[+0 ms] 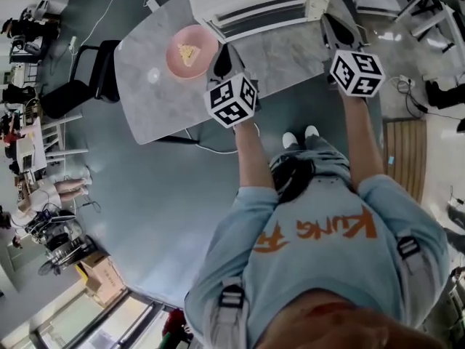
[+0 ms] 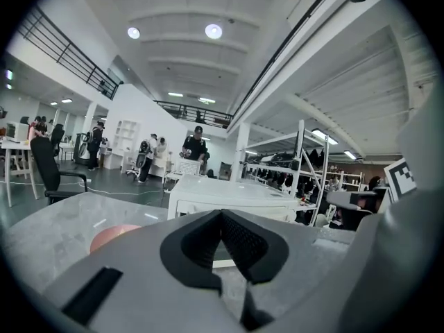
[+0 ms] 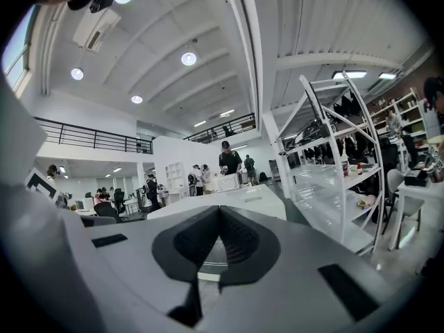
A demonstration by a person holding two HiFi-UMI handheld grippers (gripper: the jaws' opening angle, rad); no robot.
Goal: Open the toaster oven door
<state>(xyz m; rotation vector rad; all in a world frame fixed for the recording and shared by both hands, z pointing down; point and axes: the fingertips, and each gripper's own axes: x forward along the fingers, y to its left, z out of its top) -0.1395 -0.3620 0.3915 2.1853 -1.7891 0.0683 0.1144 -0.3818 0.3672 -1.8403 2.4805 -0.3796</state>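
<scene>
The white toaster oven [image 1: 261,2] stands at the far edge of the grey marble table [image 1: 145,93] with its door closed. A person holds both grippers over the table in front of it. My left gripper [image 1: 224,60] hovers near the oven's lower left, jaws shut and empty. My right gripper [image 1: 336,31] is by the oven's right end, also shut with nothing in it. Beyond the closed fingers in the left gripper view, the oven [image 2: 229,196] shows a short way ahead of my left gripper [image 2: 222,217]. The right gripper view has my right gripper [image 3: 219,214] in front of the oven [image 3: 236,201].
A pink plate [image 1: 191,51] with a piece of food sits on the table just left of the left gripper. A black office chair [image 1: 73,86] stands left of the table. A white shelf rack [image 3: 333,172] rises to the right of the oven. People stand far behind.
</scene>
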